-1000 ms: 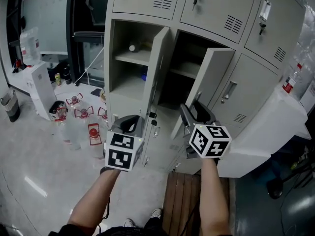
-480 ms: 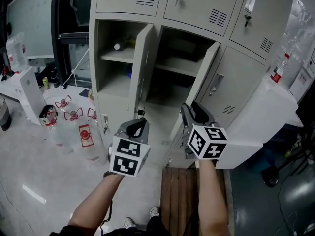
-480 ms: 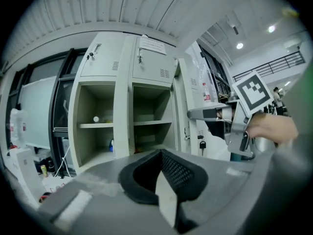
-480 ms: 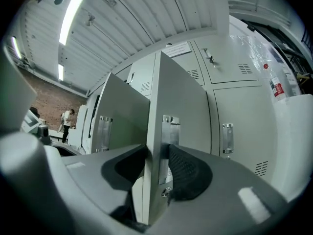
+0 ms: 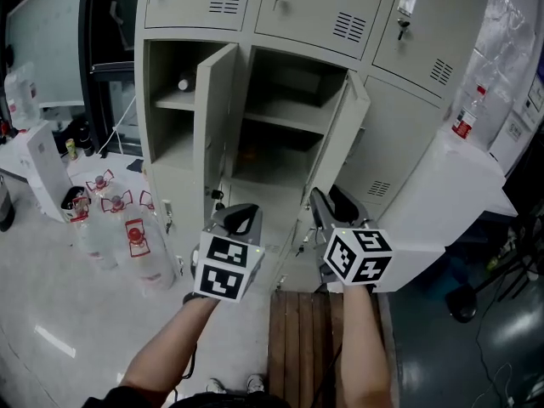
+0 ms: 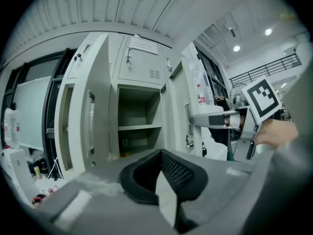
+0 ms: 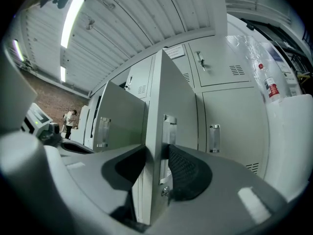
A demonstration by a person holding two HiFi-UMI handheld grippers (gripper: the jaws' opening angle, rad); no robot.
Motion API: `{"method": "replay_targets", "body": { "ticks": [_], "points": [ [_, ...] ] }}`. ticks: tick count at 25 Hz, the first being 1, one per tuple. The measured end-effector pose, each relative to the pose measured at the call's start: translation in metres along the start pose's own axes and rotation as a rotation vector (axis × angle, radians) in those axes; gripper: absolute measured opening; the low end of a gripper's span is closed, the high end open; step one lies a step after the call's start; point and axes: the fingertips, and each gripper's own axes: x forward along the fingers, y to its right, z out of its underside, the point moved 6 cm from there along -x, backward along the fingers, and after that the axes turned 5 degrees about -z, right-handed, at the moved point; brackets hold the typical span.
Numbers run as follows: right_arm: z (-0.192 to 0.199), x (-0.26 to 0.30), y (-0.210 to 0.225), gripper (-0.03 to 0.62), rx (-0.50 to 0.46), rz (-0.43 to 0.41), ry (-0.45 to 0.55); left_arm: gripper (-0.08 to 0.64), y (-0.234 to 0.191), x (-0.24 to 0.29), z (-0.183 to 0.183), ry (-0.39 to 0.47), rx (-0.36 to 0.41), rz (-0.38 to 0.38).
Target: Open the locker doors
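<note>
A bank of grey lockers [image 5: 327, 11] stands in front of me. The left locker door [image 5: 212, 117] hangs wide open. The middle locker door [image 5: 337, 155] stands swung out, edge-on to me. My right gripper [image 5: 333, 204] is at that door's lower edge. In the right gripper view the middle locker door [image 7: 166, 126] and its handle sit between the closing jaws of my right gripper [image 7: 157, 166], and the pads [image 7: 188, 173] touch both faces. My left gripper [image 5: 238, 218] hovers below the left door, shut and holding nothing; the left gripper [image 6: 164, 176] faces the open compartments.
The right locker door [image 5: 399, 143] is closed. Several water bottles [image 5: 127, 236] stand on the floor at left. A white cabinet [image 5: 455, 198] stands right of the lockers. A wooden pallet [image 5: 306, 338] lies under my feet. A small bottle [image 5: 183, 83] lies on the left locker's shelf.
The middle door has swung further out and now stands almost edge-on. The right gripper has stayed at its edge. The left gripper has barely moved.
</note>
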Motion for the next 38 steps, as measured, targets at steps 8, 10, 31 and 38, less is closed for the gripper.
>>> {"method": "replay_targets", "body": {
  "ticks": [8,10,31,38],
  "points": [
    [0.006,-0.033,0.038,0.136,0.007,0.039,0.0,0.002,0.042,0.019,-0.013,0.011,0.009,0.03],
    [0.006,-0.041,0.048,0.126,0.008,0.052,-0.005,0.002,0.051,0.024,-0.014,0.009,0.011,0.041],
    [0.004,-0.077,0.1,0.097,-0.029,0.179,-0.034,0.003,0.086,0.048,-0.017,-0.012,0.026,0.063],
    [-0.001,-0.086,0.068,0.097,-0.03,0.152,0.012,0.003,0.06,0.035,-0.01,-0.029,0.017,0.034]
  ]
}}
